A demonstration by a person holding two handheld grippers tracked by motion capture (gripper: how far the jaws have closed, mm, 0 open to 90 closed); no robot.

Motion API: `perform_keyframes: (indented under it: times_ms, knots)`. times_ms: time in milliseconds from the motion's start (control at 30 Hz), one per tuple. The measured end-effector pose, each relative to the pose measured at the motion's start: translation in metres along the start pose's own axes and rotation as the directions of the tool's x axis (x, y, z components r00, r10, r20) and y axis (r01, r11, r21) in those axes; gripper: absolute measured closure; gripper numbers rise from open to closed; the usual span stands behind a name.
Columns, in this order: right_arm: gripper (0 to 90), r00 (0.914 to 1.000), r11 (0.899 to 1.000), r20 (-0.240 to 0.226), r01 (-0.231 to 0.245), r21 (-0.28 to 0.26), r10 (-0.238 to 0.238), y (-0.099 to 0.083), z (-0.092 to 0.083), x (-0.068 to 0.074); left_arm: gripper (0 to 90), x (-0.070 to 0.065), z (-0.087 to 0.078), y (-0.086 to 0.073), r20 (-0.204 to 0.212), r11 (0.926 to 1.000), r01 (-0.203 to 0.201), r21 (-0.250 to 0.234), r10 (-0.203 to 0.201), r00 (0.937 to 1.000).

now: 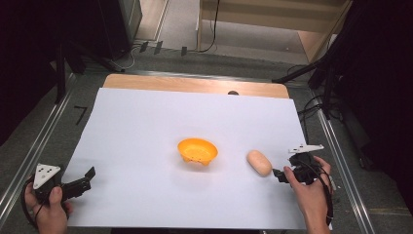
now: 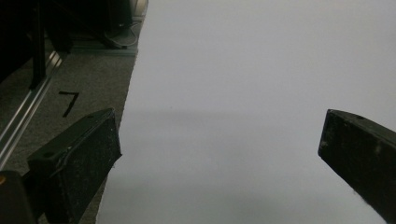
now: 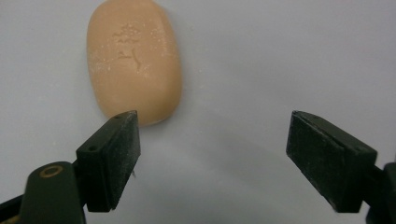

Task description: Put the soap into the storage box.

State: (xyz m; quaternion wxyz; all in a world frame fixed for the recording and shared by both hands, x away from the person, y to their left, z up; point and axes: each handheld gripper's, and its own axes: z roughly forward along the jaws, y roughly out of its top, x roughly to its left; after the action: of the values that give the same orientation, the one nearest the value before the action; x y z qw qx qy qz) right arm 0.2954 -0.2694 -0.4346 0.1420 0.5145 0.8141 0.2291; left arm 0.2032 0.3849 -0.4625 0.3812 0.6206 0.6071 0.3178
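A peach-coloured oval bar of soap [image 1: 259, 162] lies flat on the white sheet, right of an orange bowl [image 1: 197, 150] at the middle. My right gripper [image 1: 277, 172] sits just right of the soap, held by a hand at the lower right. In the right gripper view its jaws stand open [image 3: 212, 158] over bare paper, and the soap [image 3: 134, 60] lies ahead, past the left jaw, with a stamped mark on top. My left gripper [image 1: 89, 176] rests at the sheet's lower left edge, open [image 2: 219, 154], nothing between its jaws.
The white sheet [image 1: 146, 122] covers a wooden table [image 1: 195, 84]. Grey floor with metal rails runs along both sides, and a black "7" mark [image 2: 69, 102] lies left of the sheet. Dark stands and cables stand at the far corners.
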Motion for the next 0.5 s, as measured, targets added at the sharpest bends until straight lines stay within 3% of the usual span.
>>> perform_keyframes:
  times_ms: [133, 500]
  knots:
    - [14.0, 0.9999, 0.999, -0.015, 0.004, 0.042, -0.004, 0.006, 0.004, 0.003, 0.0, 0.000, 0.000, 0.000, 0.003, 1.0000, 0.002, 0.000, -0.002, 1.0000]
    - [13.4, 0.9995, 0.997, -0.026, 0.018, 0.079, -0.016, 0.020, 0.013, 0.014, 0.0, 0.000, 0.001, 0.000, 0.003, 1.0000, 0.003, 0.002, -0.003, 1.0000]
